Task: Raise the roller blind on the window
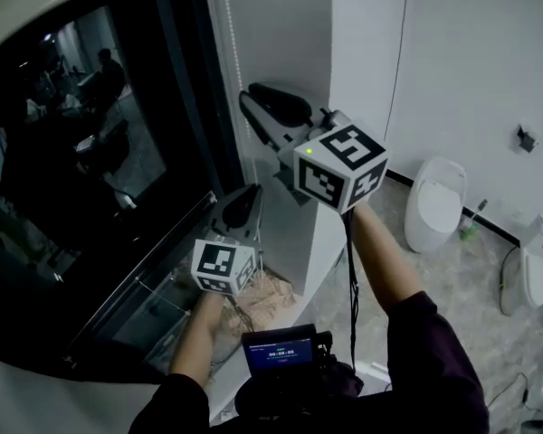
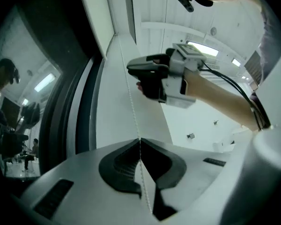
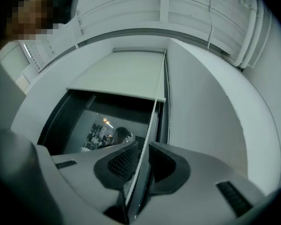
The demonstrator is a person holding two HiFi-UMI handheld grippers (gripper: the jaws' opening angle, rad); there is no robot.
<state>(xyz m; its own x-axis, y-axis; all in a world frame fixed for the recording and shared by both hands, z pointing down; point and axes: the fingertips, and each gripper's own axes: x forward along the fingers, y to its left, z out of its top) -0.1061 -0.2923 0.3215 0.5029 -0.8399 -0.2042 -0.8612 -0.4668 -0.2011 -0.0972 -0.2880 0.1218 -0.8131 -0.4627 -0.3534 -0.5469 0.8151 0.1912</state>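
Observation:
The roller blind (image 3: 126, 74) covers the top part of the dark window (image 1: 81, 179), and its bottom bar (image 3: 117, 95) hangs level above the glass. Its white bead chain (image 1: 233, 52) runs down the window's right edge. My left gripper (image 1: 249, 197) is low, near the sill. In the left gripper view that gripper (image 2: 139, 140) is shut on the bead chain (image 2: 129, 88). My right gripper (image 1: 249, 98) is higher up beside the chain. In its own view the right gripper (image 3: 143, 146) stands slightly open with the chain (image 3: 152, 121) running through the narrow gap. A second strand (image 3: 167, 102) hangs beside it.
The white window reveal (image 1: 281, 25) rises just right of the chain. Straw-like debris (image 1: 267, 297) lies on the sill. White sanitary fixtures (image 1: 434, 202) stand on the stone floor at the right. A cable (image 1: 400, 52) runs down the wall. A small screen (image 1: 278, 351) sits at my chest.

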